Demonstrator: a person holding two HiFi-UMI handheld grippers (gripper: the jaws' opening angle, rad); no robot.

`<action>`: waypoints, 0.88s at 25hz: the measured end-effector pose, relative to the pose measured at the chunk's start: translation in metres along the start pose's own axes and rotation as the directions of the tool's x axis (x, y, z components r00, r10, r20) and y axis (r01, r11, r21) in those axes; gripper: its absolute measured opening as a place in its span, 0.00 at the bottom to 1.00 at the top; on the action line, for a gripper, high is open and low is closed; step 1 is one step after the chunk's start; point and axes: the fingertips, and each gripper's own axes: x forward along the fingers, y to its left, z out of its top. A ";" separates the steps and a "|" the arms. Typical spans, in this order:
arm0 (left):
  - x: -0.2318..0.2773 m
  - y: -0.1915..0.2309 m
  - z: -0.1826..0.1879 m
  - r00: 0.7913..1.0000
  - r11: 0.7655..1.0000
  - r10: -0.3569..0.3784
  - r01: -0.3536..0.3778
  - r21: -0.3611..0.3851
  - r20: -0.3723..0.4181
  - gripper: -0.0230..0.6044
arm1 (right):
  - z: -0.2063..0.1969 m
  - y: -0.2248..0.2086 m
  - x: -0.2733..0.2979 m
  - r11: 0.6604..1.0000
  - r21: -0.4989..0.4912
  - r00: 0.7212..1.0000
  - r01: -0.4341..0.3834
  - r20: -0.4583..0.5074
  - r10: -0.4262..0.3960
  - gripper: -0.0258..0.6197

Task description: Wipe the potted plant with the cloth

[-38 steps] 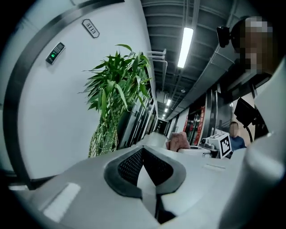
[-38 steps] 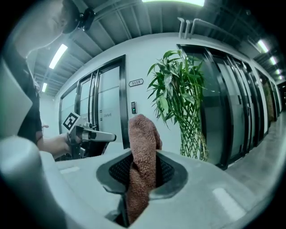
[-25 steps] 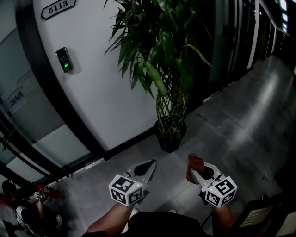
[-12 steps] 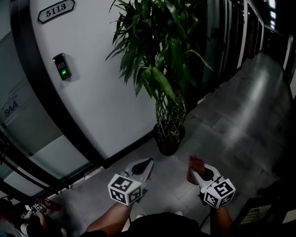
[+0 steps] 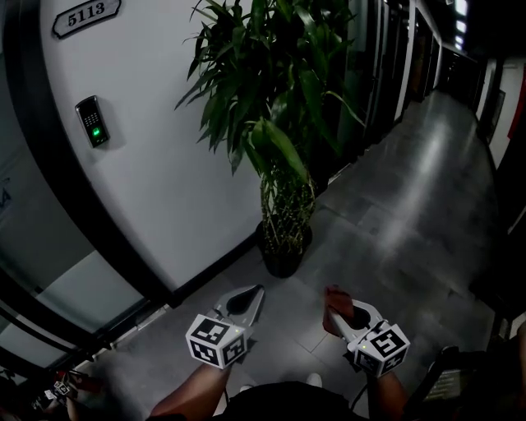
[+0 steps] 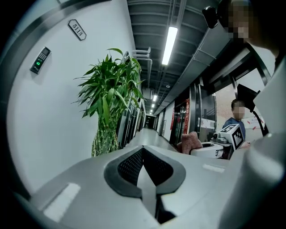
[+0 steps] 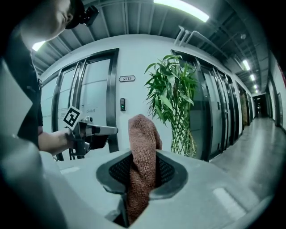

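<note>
Currently the right gripper [image 5: 343, 315] pinches the soft, limp cloth [image 7: 143, 138] by its lower end, the left gripper [image 5: 253, 293] keeps its fingers pressed together, and the potted plant [image 5: 279, 140] stands ahead beside the wall, its leaves probably thin and easily bent.

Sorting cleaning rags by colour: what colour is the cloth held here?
The cloth is reddish brown with a nubby texture; the right gripper view shows it best.

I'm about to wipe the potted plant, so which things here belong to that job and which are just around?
For the job: potted plant; cloth, clamped in the right gripper; left gripper, shut and empty.
Just around: door number plate; keypad reader below it; another person in the background.
</note>
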 end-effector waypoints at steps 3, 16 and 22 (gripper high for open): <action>-0.002 0.001 -0.001 1.000 1.000 -0.010 0.010 0.004 0.003 0.07 | -0.006 0.002 0.000 1.000 -0.001 1.000 0.012 -0.011 -0.012 0.14; -0.017 0.001 -0.009 1.000 1.000 -0.009 0.009 0.001 -0.006 0.07 | -0.014 0.020 0.003 1.000 0.008 1.000 0.011 -0.020 -0.011 0.14; -0.018 0.000 -0.009 1.000 1.000 -0.009 0.009 0.003 -0.005 0.07 | -0.017 0.018 0.002 1.000 0.008 1.000 0.017 -0.027 -0.016 0.14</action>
